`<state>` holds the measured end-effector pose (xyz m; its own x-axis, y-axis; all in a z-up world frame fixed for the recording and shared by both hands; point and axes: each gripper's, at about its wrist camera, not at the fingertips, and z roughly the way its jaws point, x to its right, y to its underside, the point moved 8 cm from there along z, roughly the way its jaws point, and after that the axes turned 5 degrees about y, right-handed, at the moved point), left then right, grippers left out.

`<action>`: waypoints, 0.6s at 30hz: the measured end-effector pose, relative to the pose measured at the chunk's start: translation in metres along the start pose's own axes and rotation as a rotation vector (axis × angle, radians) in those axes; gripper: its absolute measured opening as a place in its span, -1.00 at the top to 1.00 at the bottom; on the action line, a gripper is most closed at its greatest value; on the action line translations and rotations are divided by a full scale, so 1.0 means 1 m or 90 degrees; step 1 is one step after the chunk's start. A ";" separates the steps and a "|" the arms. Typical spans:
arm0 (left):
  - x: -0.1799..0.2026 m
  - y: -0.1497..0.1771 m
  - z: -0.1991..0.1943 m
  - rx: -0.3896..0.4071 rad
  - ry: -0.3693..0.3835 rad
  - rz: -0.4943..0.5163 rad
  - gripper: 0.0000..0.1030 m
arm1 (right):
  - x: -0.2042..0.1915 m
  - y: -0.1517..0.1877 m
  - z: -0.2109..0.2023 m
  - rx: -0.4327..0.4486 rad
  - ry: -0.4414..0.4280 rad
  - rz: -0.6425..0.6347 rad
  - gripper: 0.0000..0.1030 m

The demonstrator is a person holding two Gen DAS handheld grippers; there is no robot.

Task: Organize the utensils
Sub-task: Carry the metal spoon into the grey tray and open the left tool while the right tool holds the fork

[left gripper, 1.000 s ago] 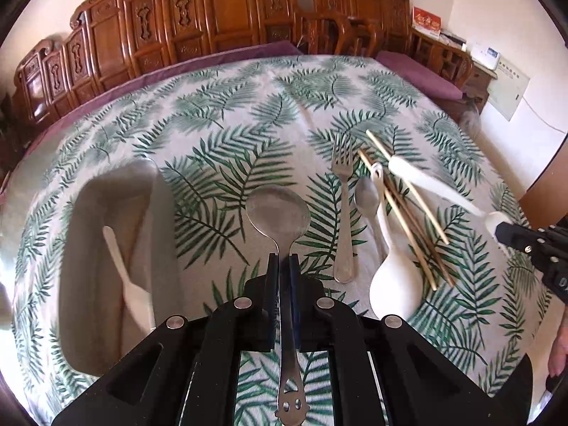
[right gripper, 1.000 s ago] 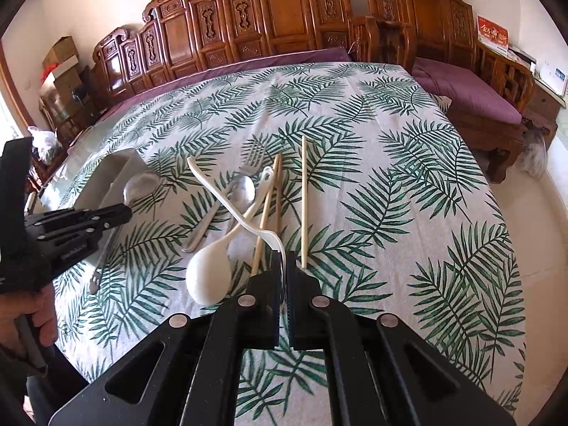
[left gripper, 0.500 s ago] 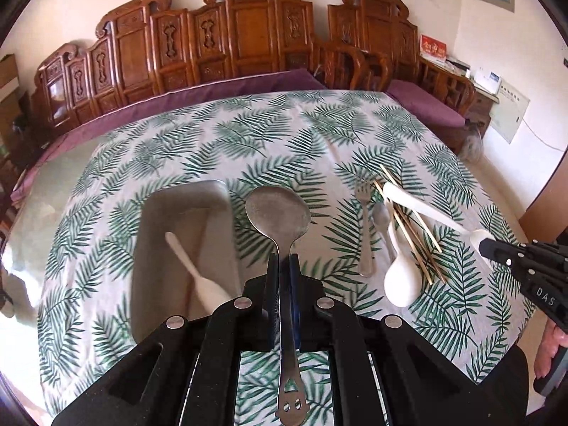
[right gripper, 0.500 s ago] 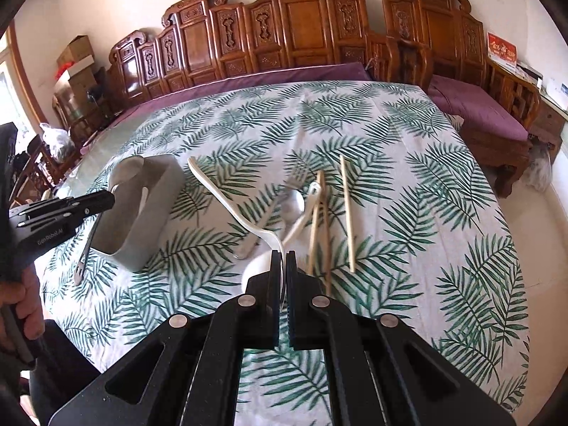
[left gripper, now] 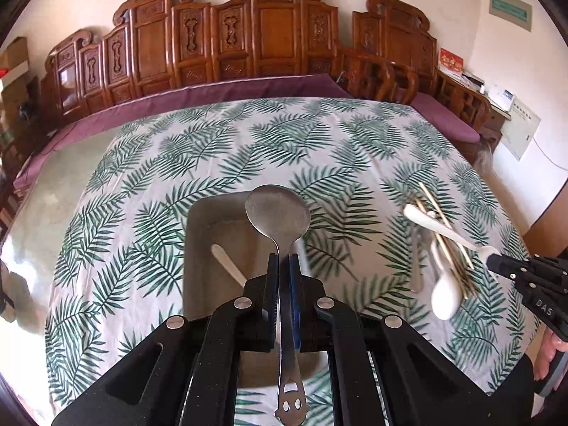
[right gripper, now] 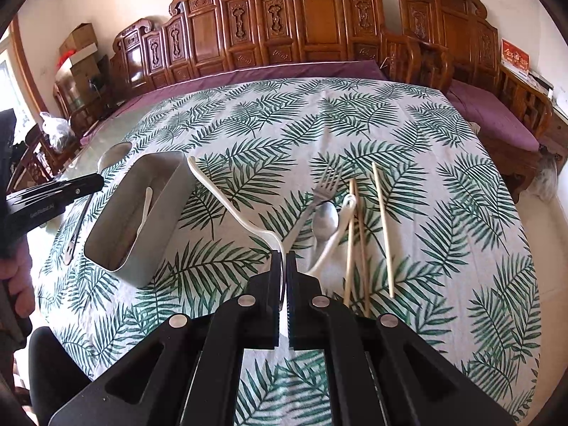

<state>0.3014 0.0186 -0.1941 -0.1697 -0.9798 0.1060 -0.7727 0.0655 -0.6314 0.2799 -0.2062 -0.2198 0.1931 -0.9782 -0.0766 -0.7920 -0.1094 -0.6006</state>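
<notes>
My left gripper (left gripper: 283, 257) is shut on the handle of a large metal spoon (left gripper: 277, 213), whose bowl hangs over the grey box (left gripper: 206, 220). A white plastic utensil (left gripper: 227, 262) lies inside that box. My right gripper (right gripper: 283, 255) is shut on a long white plastic utensil (right gripper: 227, 206), held above the cloth to the right of the grey box (right gripper: 159, 227). On the table remain a metal fork (right gripper: 321, 191), a small metal spoon (right gripper: 325, 220), a white soup spoon (right gripper: 340, 227) and wooden chopsticks (right gripper: 383, 227).
A leaf-print cloth (right gripper: 355, 124) covers the table, with bare tabletop to the left of the box. A carved wooden bench (left gripper: 248, 46) with a purple cushion runs along the far side. A person's hand (right gripper: 17, 284) holds the left gripper (right gripper: 96, 181).
Both grippers rose and travelled left. The metal spoon's bowl went from over the cloth to over the box. The white utensil came up off the pile toward the box.
</notes>
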 end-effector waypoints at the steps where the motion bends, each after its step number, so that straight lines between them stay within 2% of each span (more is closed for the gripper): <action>1: -0.004 0.000 0.003 -0.003 0.001 -0.002 0.90 | -0.002 -0.001 0.001 0.000 -0.001 0.000 0.93; 10: -0.034 0.011 0.036 -0.016 0.001 -0.014 0.90 | -0.018 -0.012 0.008 0.007 0.000 -0.012 0.93; 18: -0.042 0.020 0.054 -0.028 0.007 -0.023 0.90 | -0.036 -0.021 0.022 0.003 -0.008 -0.028 0.93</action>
<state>0.3265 0.0506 -0.2530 -0.1481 -0.9795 0.1364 -0.8044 0.0391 -0.5927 0.3021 -0.1646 -0.2222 0.2354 -0.9700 -0.0601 -0.7797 -0.1515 -0.6075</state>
